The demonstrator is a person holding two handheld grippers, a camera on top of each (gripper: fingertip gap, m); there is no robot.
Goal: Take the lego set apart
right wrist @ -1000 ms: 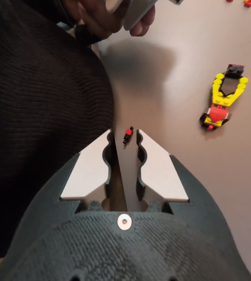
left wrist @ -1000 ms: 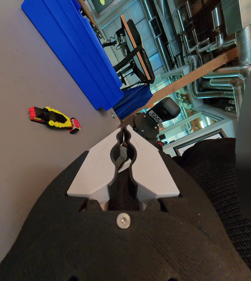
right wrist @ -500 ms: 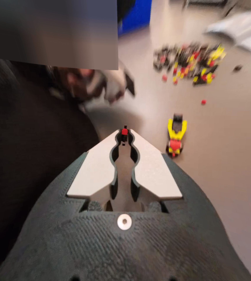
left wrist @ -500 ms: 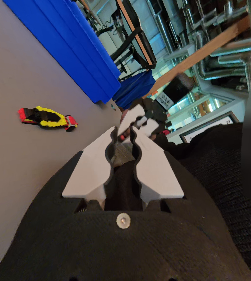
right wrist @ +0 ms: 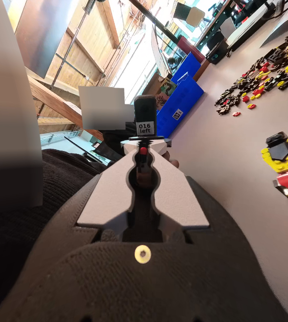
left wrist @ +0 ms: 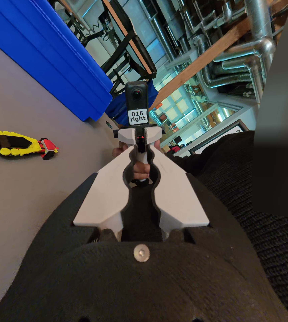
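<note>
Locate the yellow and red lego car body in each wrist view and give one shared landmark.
Left wrist view: the lego car body lies on the table at the left edge, left of the claw tips.
Right wrist view: it lies at the right edge, mid-height.
Shared landmark: the blue bin beyond it.

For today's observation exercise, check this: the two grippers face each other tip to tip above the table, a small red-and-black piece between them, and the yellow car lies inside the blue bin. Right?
Not quite. The yellow car lies on the bare table, apart from the blue bin, as the left wrist view shows. The rest stands.
</note>
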